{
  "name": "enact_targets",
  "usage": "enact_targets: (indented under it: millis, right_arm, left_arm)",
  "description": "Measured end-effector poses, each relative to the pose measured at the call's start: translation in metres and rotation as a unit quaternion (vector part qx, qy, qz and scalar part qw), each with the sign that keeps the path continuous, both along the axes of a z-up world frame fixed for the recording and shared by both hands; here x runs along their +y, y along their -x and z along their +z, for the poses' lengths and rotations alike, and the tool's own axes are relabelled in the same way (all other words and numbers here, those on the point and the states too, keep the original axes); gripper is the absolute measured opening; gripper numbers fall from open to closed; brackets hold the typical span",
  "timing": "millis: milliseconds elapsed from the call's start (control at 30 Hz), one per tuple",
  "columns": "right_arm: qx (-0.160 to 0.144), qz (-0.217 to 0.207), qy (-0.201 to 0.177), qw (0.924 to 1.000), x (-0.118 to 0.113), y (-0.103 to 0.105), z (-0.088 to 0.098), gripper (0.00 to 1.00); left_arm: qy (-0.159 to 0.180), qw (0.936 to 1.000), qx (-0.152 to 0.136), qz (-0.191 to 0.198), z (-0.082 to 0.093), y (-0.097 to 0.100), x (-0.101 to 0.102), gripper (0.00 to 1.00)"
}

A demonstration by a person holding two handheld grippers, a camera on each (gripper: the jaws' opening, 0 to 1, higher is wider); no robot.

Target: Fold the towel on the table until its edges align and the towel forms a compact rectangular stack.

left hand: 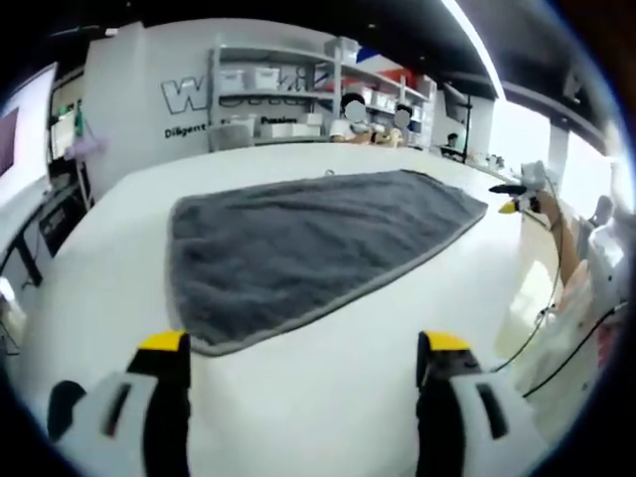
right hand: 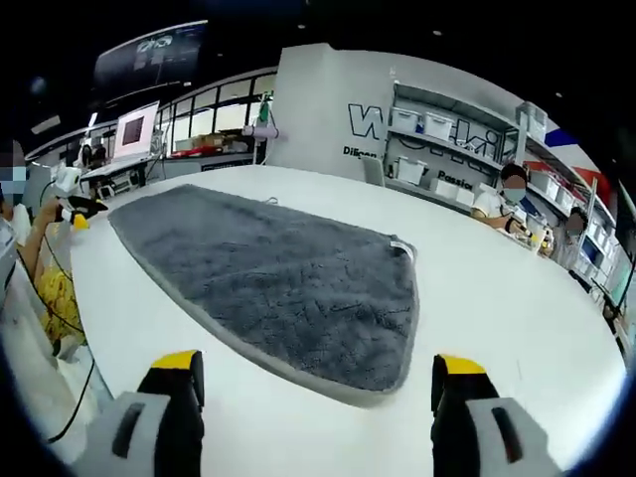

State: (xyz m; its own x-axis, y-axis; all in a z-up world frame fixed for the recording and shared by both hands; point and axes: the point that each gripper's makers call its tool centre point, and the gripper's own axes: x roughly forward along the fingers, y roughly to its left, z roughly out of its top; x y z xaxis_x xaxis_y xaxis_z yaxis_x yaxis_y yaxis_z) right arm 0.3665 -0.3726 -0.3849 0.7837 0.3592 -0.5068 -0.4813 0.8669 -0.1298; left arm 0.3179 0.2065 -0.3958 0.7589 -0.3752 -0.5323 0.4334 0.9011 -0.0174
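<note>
Two hand-held grippers, left [left hand: 305, 358] and right [right hand: 316, 376], both wide open above the counter [right hand: 517, 328] edge, grey towel [left hand: 298, 248] flat mid-counter.

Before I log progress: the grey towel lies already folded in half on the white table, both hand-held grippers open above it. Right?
Not quite. The grey towel lies spread flat in a single layer, not folded, as the right gripper view shows. The rest holds: white table, left hand-held gripper and right hand-held gripper open.

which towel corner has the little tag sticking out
The far corner of the grey towel in the right gripper view: a small pale tag sits there; the other corners show none.
</note>
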Motion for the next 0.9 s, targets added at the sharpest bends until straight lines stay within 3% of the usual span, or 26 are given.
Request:
enact_targets:
  millis: [167, 333, 567, 900]
  right_arm:
    - [-0.006, 0.004, 0.005, 1.0000, 0.002, 0.001, 0.003, 0.98]
    - [-0.012, 0.021, 0.006, 0.9997, 0.009, 0.002, 0.005, 0.91]
    - [-0.001, 0.043, 0.005, 0.9991, 0.019, 0.006, 0.001, 0.90]
    - [0.016, 0.069, -0.016, 0.9974, 0.032, 0.008, -0.003, 0.87]
  left_arm:
    - [0.000, 1.0000, 0.002, 0.003, -0.001, 0.001, 0.005, 0.99]
    - [-0.001, 1.0000, 0.004, 0.004, -0.001, -0.002, 0.007, 0.99]
    - [-0.004, 0.9999, -0.007, -0.009, 0.008, -0.011, 0.001, 0.99]
    - [0.012, 0.9994, 0.016, -0.027, -0.007, -0.029, -0.005, 0.97]
